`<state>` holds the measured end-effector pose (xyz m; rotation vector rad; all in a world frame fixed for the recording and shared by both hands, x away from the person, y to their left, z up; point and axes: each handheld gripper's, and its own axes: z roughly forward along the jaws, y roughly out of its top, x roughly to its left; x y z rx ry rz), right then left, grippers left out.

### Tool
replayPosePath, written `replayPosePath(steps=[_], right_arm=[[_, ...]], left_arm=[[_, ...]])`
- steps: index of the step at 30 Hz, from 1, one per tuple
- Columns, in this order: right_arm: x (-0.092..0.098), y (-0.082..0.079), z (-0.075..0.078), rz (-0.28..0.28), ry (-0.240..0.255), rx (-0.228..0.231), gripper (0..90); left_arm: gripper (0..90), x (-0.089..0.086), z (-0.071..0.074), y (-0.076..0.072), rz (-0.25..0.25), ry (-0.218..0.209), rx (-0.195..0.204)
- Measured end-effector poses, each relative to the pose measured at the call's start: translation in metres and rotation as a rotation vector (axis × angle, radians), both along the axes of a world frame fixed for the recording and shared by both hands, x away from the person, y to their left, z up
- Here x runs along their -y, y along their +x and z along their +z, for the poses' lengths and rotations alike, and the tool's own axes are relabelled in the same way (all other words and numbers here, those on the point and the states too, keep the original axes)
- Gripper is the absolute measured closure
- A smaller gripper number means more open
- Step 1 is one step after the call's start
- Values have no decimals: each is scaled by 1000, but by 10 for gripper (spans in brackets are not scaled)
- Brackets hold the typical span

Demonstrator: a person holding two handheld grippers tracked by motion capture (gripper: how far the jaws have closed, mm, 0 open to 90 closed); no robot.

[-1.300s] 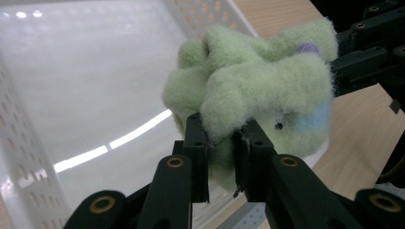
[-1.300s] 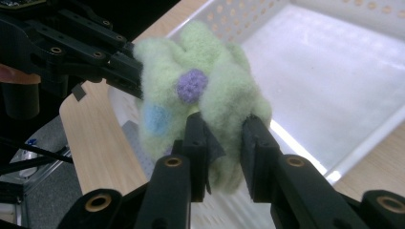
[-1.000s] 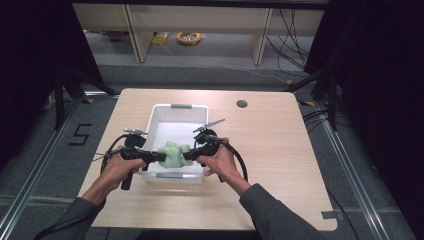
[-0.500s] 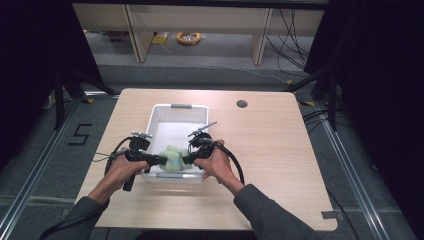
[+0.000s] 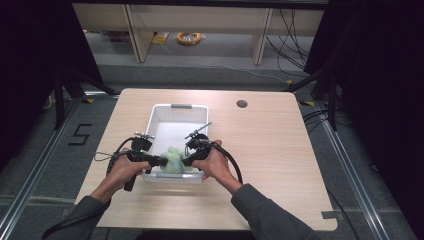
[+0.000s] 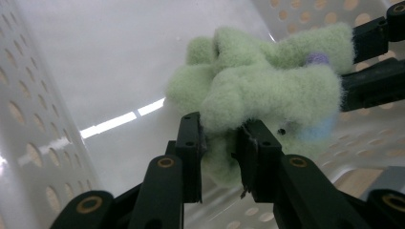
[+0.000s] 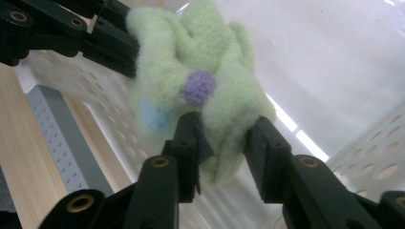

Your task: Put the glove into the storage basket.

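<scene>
Fleece, pale green, is what we are watching: a soft glove (image 5: 173, 160) with a purple pompom (image 7: 199, 88) and a blue patch (image 7: 154, 116) is hanging over the 6 o'clock end of the white perforated basket (image 5: 176, 112) on the desk (image 5: 280, 165). The left tongs (image 6: 221, 143) are coming in from 9 o'clock and the right tongs (image 7: 222, 138) from 3 o'clock. Both pairs have just been opening, yet fleece is still sitting between the jaws and brushing the pads; we are judging the left grip as holding and the right as looser. On the floor at 9 o'clock we are reading a taped "5" (image 5: 80, 135).
</scene>
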<state>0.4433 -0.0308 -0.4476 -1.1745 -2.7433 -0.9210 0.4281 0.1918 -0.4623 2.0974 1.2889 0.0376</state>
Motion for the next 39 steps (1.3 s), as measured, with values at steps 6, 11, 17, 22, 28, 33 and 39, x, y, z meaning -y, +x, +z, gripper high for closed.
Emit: replayPosePath(steps=[6,11,17,22,28,33,39], right_arm=[[-1,0,1,-6,-22,15,591],[-1,2,8,-15,-35,38,546],[5,4,20,-28,-17,75,521],[9,4,26,-25,1,74,503],[18,1,32,-25,28,81,498],[26,-5,37,-44,33,59,479],[38,-7,37,-17,80,101,456]], left_arm=[[647,2,4,0,14,-5,19],[584,2,10,1,37,17,31],[536,1,16,-1,48,16,53],[516,0,20,-3,69,6,61],[455,-1,28,-7,77,-10,83],[390,3,32,-14,85,-36,90],[345,11,39,-26,65,-81,102]])
